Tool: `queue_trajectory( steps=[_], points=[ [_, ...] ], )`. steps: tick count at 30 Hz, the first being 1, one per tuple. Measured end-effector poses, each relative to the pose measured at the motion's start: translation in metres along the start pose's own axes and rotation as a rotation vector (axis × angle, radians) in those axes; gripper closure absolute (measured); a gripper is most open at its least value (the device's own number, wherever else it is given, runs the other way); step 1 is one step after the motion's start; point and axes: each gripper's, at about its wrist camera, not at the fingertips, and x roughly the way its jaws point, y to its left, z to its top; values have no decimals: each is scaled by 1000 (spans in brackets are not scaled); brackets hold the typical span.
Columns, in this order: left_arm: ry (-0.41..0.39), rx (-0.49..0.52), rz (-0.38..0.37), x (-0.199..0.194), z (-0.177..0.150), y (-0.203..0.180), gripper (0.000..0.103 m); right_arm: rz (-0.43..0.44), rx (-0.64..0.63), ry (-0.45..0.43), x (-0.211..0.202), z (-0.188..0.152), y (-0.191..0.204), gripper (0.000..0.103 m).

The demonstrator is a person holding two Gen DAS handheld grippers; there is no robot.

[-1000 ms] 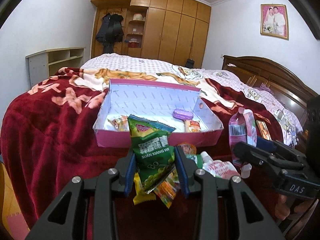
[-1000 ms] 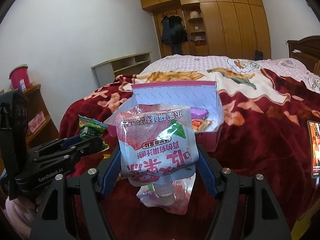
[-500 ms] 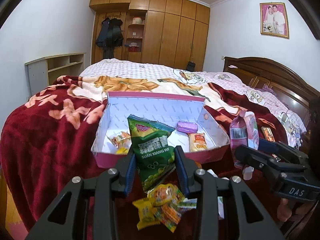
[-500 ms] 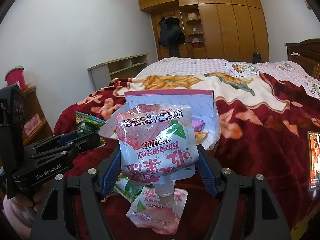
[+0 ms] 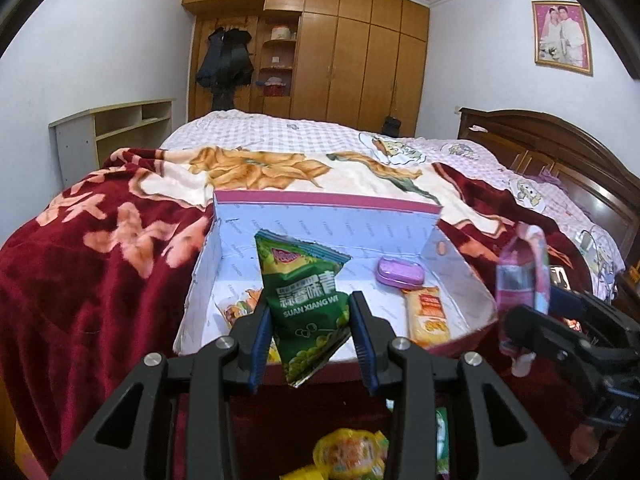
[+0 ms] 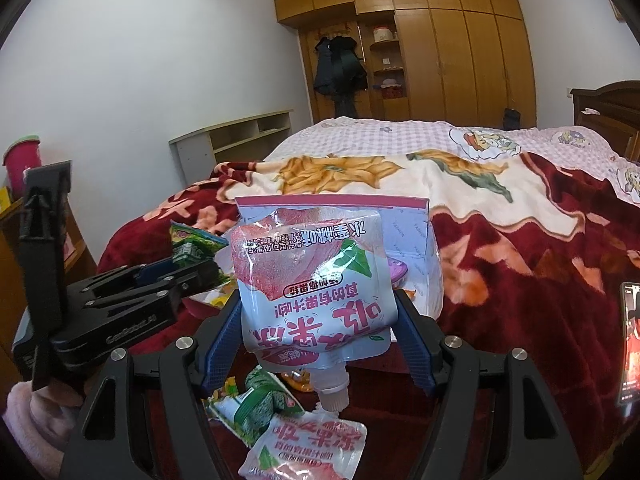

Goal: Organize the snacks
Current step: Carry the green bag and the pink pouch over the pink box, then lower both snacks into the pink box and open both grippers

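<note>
While a purple packet (image 5: 399,273), an orange packet (image 5: 428,312) and another lie in the white box (image 5: 320,220), the left gripper (image 5: 312,336) clamps a green pea bag (image 5: 306,300) at its near rim, the right gripper (image 6: 316,336) clamps a jelly pouch (image 6: 312,280), and loose snacks (image 6: 280,420) remain on the blanket (image 5: 80,280).

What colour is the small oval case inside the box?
Purple case; left wrist view shows it best.

Both my cameras look forward and slightly down along the fingers, close above the bed (image 5: 100,260). Both views share the open box (image 5: 328,220), the wardrobe (image 6: 460,40), and each shows the other hand-held gripper.
</note>
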Motion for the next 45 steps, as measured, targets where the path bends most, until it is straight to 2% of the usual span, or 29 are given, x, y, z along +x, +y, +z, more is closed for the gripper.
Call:
queue_trajectory(
  steps=[11, 17, 28, 38, 45],
  points=[
    [47, 13, 20, 49, 9, 8, 64, 2, 20, 19, 11, 0, -7, 31],
    [103, 2, 10, 75, 10, 15, 64, 6, 17, 24, 17, 2, -8, 31],
    [181, -15, 37, 109, 9, 25, 64, 18, 17, 29, 23, 1, -7, 31],
    [224, -36, 54, 120, 2, 31, 61, 14, 27, 50, 34, 3, -9, 31],
    [222, -24, 65, 120, -1, 29, 58, -2, 24, 73, 48, 8, -15, 31]
  ],
)
